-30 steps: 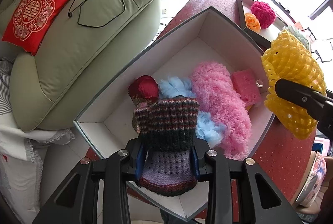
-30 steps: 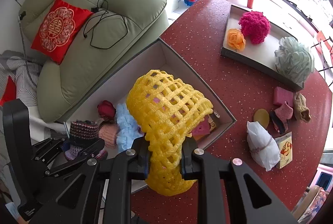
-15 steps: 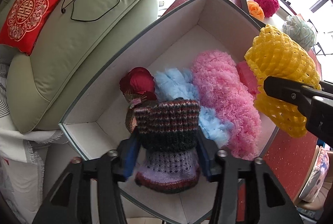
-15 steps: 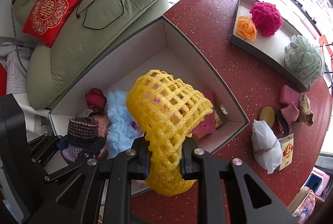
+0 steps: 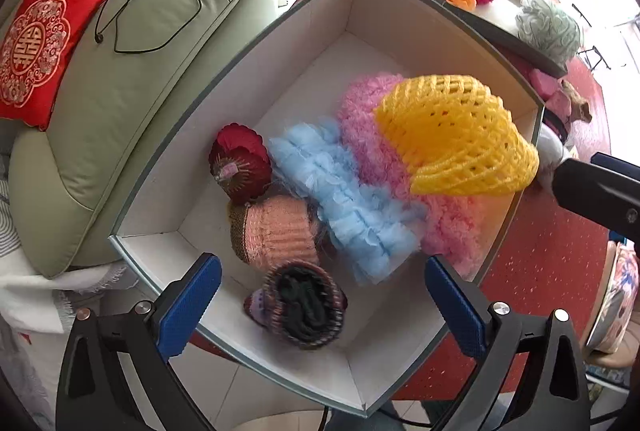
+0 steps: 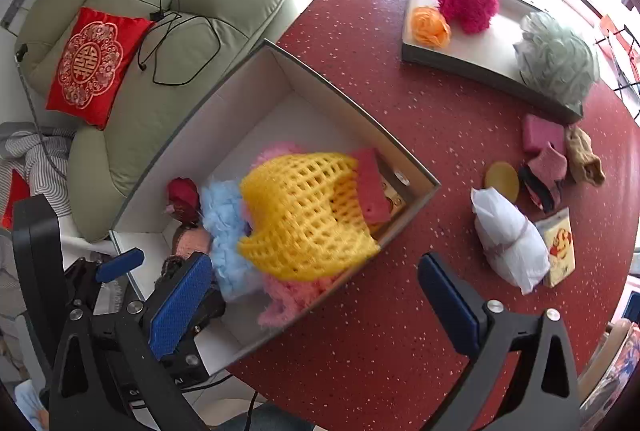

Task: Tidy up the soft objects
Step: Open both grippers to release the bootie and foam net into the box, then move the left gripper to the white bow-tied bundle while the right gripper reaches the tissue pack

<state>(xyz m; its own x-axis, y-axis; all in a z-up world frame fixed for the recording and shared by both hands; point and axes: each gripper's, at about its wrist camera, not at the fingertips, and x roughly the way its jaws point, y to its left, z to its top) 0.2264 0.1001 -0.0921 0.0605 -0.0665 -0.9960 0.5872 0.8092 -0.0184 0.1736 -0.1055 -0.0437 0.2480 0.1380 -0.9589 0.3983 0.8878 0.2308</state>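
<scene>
A white box (image 5: pixel 280 79) (image 6: pixel 260 99) on the red table holds soft things. My left gripper (image 5: pixel 322 305) is open above its near end; the striped knit sock (image 5: pixel 302 305) lies loose in the box below it. My right gripper (image 6: pixel 316 301) is open over the box's near right edge; the yellow foam net (image 6: pixel 306 217) (image 5: pixel 456 135) sits free on the pink fluffy piece (image 5: pixel 372 135), blurred. A blue ruffled piece (image 5: pixel 344 203), a dark red ball (image 5: pixel 240 163) and a pink knit sock (image 5: pixel 276 231) also lie inside.
A grey tray (image 6: pixel 472 67) at the back holds a magenta pompom (image 6: pixel 466 1), an orange flower (image 6: pixel 430 27) and a green bath puff (image 6: pixel 556 57). A white bundle (image 6: pixel 510 241), socks and small items lie on the table at right. A green armchair (image 6: pixel 160 71) stands left.
Both grippers opened. The striped sock dropped from the left gripper into the box. The yellow net left the right gripper and landed on the pink fluffy piece.
</scene>
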